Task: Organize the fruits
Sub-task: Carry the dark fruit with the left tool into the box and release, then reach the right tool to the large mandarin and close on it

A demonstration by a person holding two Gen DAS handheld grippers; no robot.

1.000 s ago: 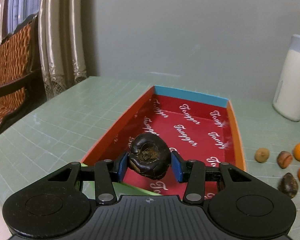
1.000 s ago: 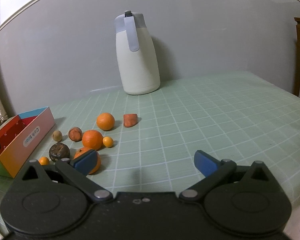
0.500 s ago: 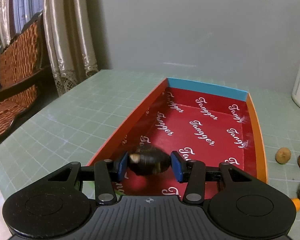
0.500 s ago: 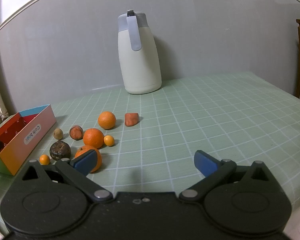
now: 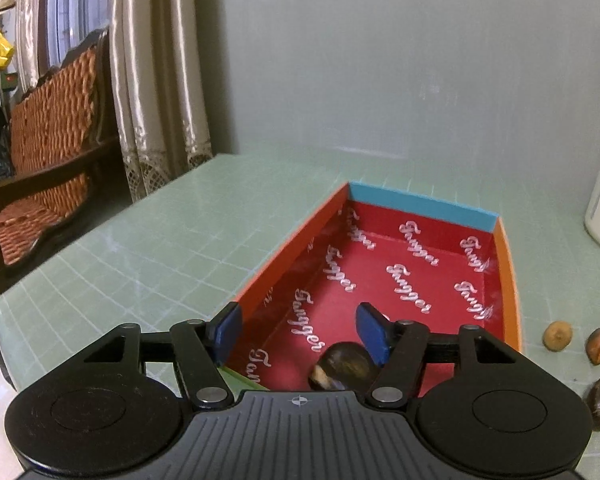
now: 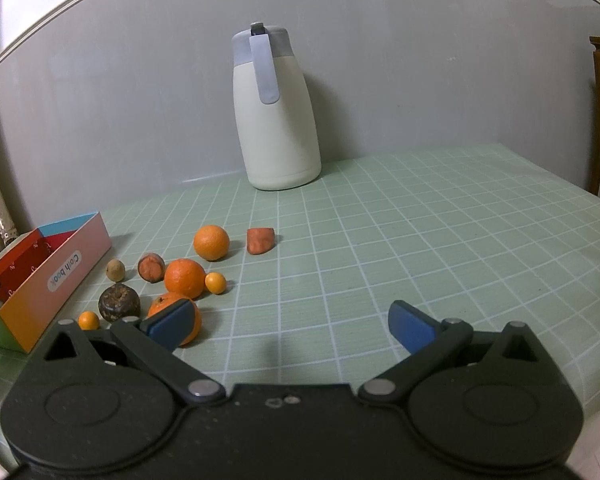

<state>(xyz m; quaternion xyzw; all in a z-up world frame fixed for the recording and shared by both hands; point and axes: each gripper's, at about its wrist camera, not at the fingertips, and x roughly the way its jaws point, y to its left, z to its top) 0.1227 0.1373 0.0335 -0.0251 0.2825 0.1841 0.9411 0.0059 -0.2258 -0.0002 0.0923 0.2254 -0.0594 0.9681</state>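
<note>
box (image 5: 296, 240) lining: "Tangger" repeated | box outer side label (image 6: 65, 272): "Cloth book"

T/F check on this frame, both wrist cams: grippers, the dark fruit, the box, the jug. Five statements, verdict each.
1. The left gripper grips the dark fruit. False: its jaws are open and the fruit lies in the red box.
2. The right gripper is open and holds nothing. True.
3. The white jug lies on its side. False: it stands upright.
4. Several oranges sit on the table outside the box. True.
5. The box is full of fruit. False: only the dark fruit shows.
</note>
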